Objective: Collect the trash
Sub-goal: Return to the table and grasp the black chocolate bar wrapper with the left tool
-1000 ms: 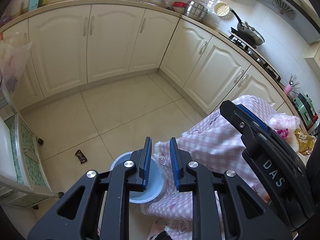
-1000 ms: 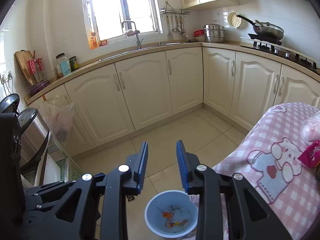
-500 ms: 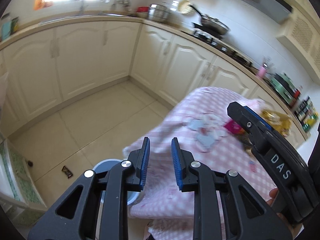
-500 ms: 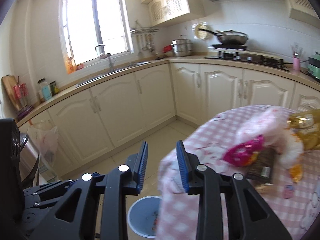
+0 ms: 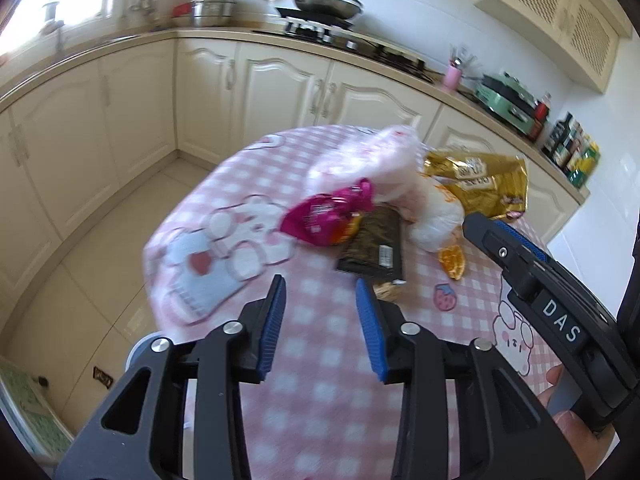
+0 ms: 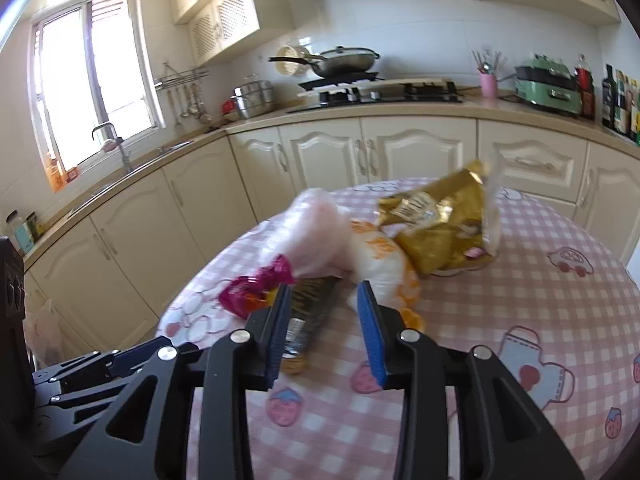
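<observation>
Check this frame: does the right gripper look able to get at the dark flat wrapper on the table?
Probably yes. The right gripper is open and empty, with the dark flat wrapper lying just ahead of its fingers. Only the magenta wrapper overlaps the wrapper's far end; its near end lies free.

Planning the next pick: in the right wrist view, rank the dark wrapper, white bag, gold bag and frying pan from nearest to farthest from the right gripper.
1. Dark wrapper: on the table, by the right gripper's left finger.
2. White bag: just beyond, slightly right; close to call with the wrapper.
3. Gold bag: farther back, right.
4. Frying pan: on the stove, farthest.
</observation>
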Tool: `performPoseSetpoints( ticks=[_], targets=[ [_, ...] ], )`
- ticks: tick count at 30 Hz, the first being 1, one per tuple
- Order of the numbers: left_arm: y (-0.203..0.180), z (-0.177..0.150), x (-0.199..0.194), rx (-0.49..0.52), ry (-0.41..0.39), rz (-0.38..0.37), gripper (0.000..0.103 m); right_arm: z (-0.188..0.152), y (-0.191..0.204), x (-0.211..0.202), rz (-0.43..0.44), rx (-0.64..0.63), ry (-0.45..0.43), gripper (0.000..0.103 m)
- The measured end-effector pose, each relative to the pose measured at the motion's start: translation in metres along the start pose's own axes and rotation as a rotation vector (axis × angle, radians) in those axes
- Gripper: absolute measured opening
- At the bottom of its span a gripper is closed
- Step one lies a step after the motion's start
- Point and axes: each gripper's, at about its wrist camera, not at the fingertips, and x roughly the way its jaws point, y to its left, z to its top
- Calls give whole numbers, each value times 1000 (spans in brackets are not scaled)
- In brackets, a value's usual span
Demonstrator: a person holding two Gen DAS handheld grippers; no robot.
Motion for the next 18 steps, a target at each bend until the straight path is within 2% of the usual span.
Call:
performPoseSetpoints(
  ticks=[5,9,14,15,16,18],
  targets=[
    [-23,8,24,32,31,-38,48,-4,-31,8,-47,48,29,39],
    [-40,14,46,65,54,-27,55,-6,-45,15,-57,73,46,40],
    [-51,19,70,92,102,9,55,-7,-58,23,-52,108,69,40],
    [-54,19,73,103,111,31,53,-7,-58,24,-46,110,72,40],
    [-56,19,76,115,114,50,44,-6,-58,24,-44,110,74,40],
    [-58,19,77,133,110,63,42,-7,-58,25,-38,110,74,41]
  ],
)
